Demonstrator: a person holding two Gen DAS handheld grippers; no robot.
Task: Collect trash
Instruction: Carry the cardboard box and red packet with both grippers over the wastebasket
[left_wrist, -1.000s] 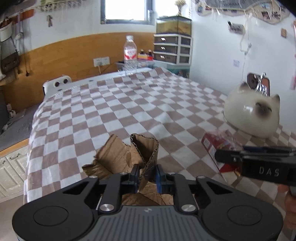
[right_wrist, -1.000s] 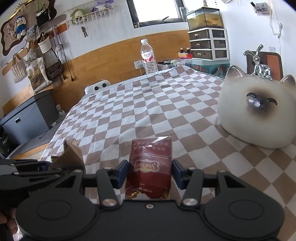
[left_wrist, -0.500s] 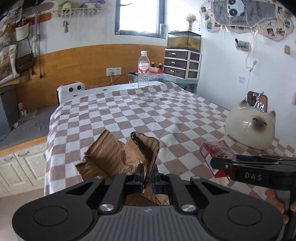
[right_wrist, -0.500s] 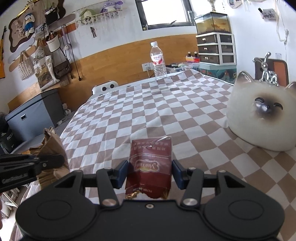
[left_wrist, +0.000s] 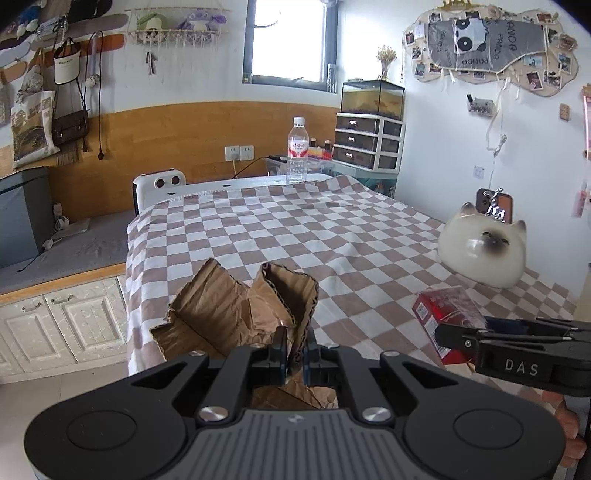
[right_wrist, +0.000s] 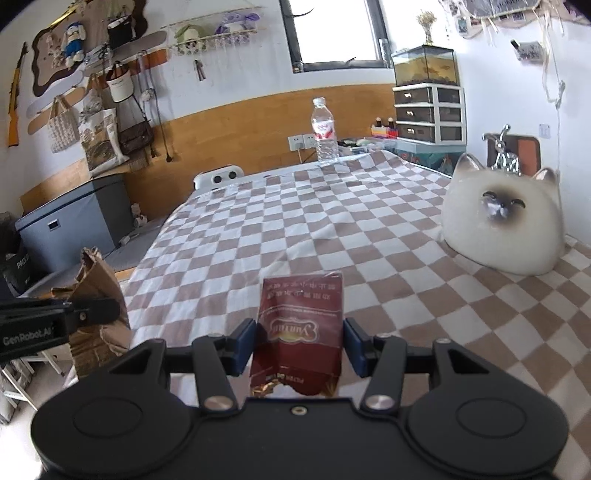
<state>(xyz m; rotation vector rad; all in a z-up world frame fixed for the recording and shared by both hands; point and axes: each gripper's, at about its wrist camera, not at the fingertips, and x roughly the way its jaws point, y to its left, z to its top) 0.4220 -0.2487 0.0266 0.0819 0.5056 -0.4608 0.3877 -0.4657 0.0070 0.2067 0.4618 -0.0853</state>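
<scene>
Cardboard (left_wrist: 236, 314) — in left claw (left_wrist: 293, 354)

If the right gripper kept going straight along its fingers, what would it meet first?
The right gripper already holds the red packet; beyond it lies only checkered tablecloth, then probably the water bottle at the far edge.

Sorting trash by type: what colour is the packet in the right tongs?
Dark red packet with gold lettering, clearest in the right wrist view.

Crumpled brown cardboard (left_wrist: 236, 314) pinched upright, off table; dark red packet (right_wrist: 301, 332) clamped upright
</scene>
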